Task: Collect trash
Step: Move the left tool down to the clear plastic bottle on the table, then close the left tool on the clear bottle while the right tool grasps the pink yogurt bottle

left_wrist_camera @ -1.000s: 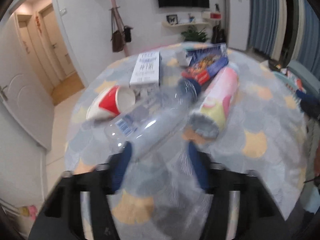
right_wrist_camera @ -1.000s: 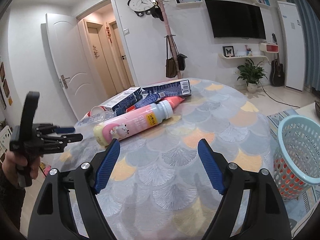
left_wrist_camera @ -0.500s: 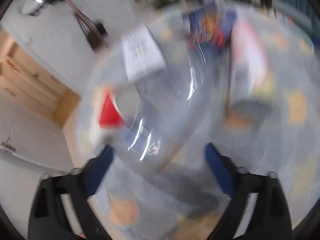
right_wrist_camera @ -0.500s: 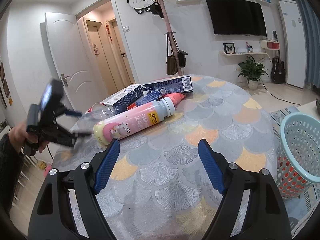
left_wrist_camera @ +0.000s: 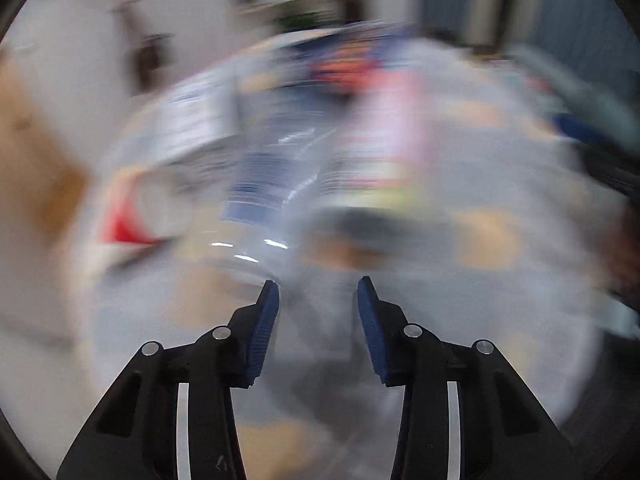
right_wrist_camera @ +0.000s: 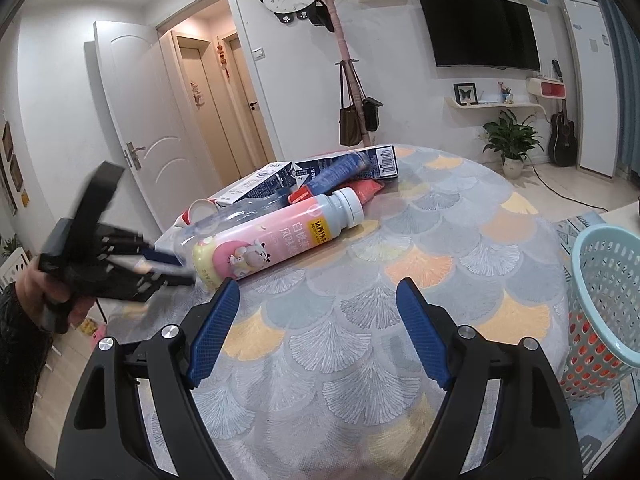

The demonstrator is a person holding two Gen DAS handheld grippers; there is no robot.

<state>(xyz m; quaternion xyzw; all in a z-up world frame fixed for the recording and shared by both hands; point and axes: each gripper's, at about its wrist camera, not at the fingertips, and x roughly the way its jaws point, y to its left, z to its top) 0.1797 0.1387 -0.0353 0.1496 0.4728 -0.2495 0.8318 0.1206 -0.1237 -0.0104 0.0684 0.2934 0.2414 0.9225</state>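
A pile of trash lies at the table's far left: a pink bottle, a clear plastic bottle, a red paper cup and cartons. My left gripper is partly open, its jaws a short gap apart at the base of the clear bottle; that view is heavily blurred, so contact is unclear. It also shows in the right wrist view, at the pile's left end. My right gripper is open and empty above the table's near side.
A light-blue plastic basket stands on the floor right of the table. A white door, a coat stand with bags and a wall TV are behind. A plant and a guitar are at the far right.
My left gripper has swung in toward the clear bottle's base and its jaws have narrowed after opening wide. The right gripper has barely moved.
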